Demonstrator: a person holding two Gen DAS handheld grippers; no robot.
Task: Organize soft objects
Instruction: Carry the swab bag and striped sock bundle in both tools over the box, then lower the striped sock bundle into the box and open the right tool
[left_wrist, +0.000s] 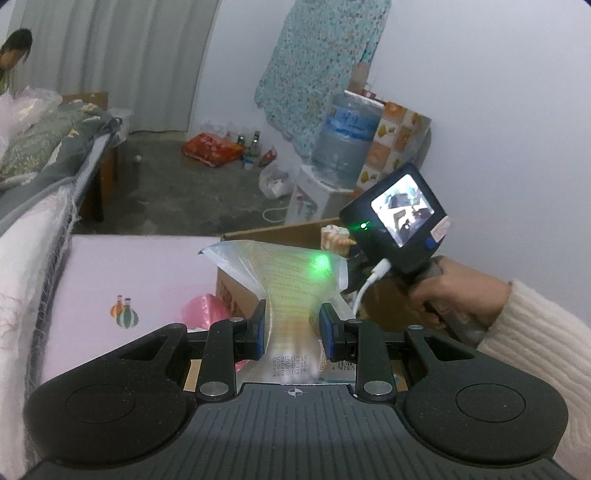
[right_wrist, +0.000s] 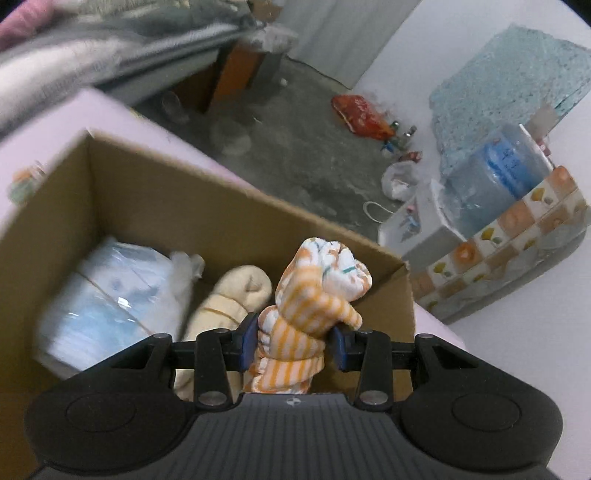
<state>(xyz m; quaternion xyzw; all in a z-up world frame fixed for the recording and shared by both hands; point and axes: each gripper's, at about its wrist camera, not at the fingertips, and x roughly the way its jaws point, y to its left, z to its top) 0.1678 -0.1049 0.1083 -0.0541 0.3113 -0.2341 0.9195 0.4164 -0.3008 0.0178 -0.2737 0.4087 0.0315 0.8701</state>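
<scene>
Over the open cardboard box (right_wrist: 207, 199), which sits on the pink surface (left_wrist: 122, 273), the right gripper (right_wrist: 291, 343) carries an orange-and-white striped rolled cloth (right_wrist: 314, 295), and the chief risk lies here: the roll is pinched low on its length, its loose, bulging top leans toward the box's far corner and rim, and a release from this position could, in my judgement, let it tip against the wall or fall outside. A second risk is crowding. 2 items already occupy the floor of the box, a plastic-wrapped blue-and-white pack (right_wrist: 107, 291) on the left and a cream rolled towel (right_wrist: 229, 299) beside it, leaving only a narrow gap on the right; the roll may land on top and unravel. A third risk is collision, since both tools converge on 1 box. The right jaws stand moderately apart, both blue pads pressing the cloth's sides. The left gripper (left_wrist: 291, 325) pinches a clear plastic packet with printed text (left_wrist: 295, 284) at its waist, jaws narrowly set, the packet flaring above them just short of the box. The right hand (left_wrist: 454, 291) is visible near it.
</scene>
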